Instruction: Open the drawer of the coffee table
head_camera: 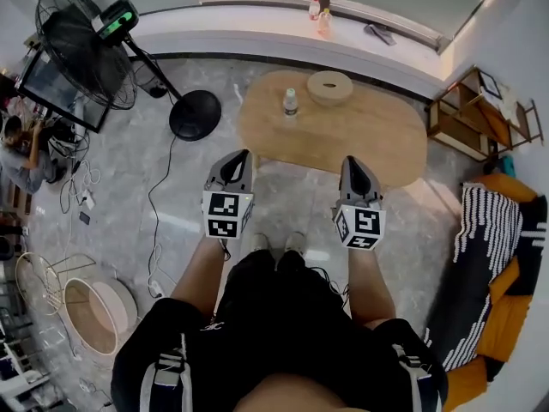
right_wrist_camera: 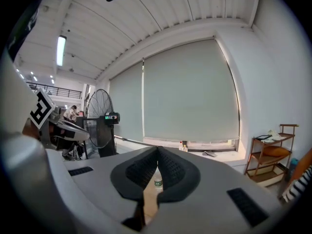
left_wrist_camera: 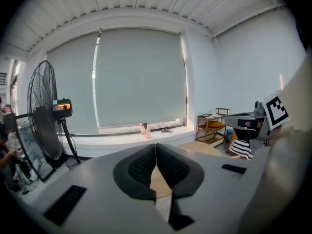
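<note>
Head view, looking steeply down. A person stands on a grey marbled tile floor [head_camera: 283, 196] and holds both tools out in front, side by side and well apart. The left gripper [head_camera: 244, 155] and the right gripper [head_camera: 348, 160] are grey two-jaw tools, each carrying a cube with black-and-white square markers. Both point toward the oval, light wooden coffee table [head_camera: 377, 140], whose near edge meets their tips in this view. Neither tool appears to touch it. From above only the tabletop shows, so the drawer cannot be made out.

On the far part of the top stand a small clear plastic water bottle [head_camera: 291, 102] and, just to its right, a round, flat wooden ring [head_camera: 330, 87], the two apart.

Left gripper view: the dark ribbed pads [left_wrist_camera: 141, 167] of the left gripper meet along a single seam. The jaws are closed with nothing between them, and a strip of the wooden top shows below the seam.

Right gripper view: the jaws of the right gripper are likewise closed on nothing. The bottle appears through the narrow slit beneath the joined tips, standing on the table well beyond them.

Surroundings: a black pedestal fan [head_camera: 81, 45] stands to the left of the table. A long white window sill [head_camera: 257, 28] runs behind it. A low wooden shelf rack [head_camera: 467, 118] stands at the right. A black-and-white striped cushion [head_camera: 485, 230] lies on an orange sofa [head_camera: 506, 320] at the lower right.
</note>
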`<state>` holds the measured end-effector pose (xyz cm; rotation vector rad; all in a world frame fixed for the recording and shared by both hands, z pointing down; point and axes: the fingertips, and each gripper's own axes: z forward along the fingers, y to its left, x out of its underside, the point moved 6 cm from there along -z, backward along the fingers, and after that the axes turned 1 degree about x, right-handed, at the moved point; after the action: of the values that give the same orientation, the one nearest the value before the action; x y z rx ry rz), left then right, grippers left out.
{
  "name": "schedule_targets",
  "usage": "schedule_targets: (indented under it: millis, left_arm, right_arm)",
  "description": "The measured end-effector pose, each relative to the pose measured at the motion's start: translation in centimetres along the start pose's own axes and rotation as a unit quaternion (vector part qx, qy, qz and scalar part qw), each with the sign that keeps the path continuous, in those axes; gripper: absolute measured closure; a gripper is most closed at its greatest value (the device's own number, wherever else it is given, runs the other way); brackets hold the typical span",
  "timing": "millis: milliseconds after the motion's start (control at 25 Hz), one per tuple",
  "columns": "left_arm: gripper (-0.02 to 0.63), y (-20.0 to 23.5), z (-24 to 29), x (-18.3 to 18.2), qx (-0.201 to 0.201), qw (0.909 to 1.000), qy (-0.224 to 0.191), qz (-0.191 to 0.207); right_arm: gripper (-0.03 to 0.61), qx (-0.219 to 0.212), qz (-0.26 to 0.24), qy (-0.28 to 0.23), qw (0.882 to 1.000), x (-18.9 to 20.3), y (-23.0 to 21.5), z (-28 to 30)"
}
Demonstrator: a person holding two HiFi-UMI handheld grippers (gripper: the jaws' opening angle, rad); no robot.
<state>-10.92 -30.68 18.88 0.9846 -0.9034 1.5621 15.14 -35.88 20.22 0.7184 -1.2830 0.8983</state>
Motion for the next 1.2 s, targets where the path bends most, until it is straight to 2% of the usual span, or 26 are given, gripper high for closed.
schedule_targets:
  millis: [320, 600, 760, 920, 1040, 1200]
  left_arm:
    - [0.591, 0.4, 3.9, 7.8, 0.007, 0.9986, 0.041, -0.032]
    - [0.591, 1.2, 8.2, 17.2, 0.041, 0.9973, 0.057, -0.021]
    - [0.591, 1.0, 11.9, 25.5, 0.058, 0.9973, 0.044, -0.004]
    - [0.591, 1.3, 15.1, 36.2, 0.049, 0.9984, 0.025, -0.011]
    - [0.591, 1.2, 17.4, 44.5, 0.044, 0.9987, 0.008, -0.024]
    - [0.591, 1.3, 20.7, 53.3, 0.04, 0.9987, -0.027, -0.012]
  right_arm:
    - [0.561, -0.013, 0.023, 0.063, 0.998, 9.1, -0.4, 1.6]
    - [0.561, 0.024, 0.041, 0.1, 0.994, 20.1, -0.1, 1.8]
    - [0.561, 0.042, 0.048, 0.096, 0.993, 29.4, 0.3, 1.7]
    - [0.561, 0.049, 0.044, 0.085, 0.994, 40.5, 0.2, 1.9]
    - [0.561, 0.054, 0.043, 0.064, 0.996, 48.4, -0.6, 2.5]
    - [0.561, 0.05, 0.039, 0.02, 0.998, 57.6, -2.3, 4.1]
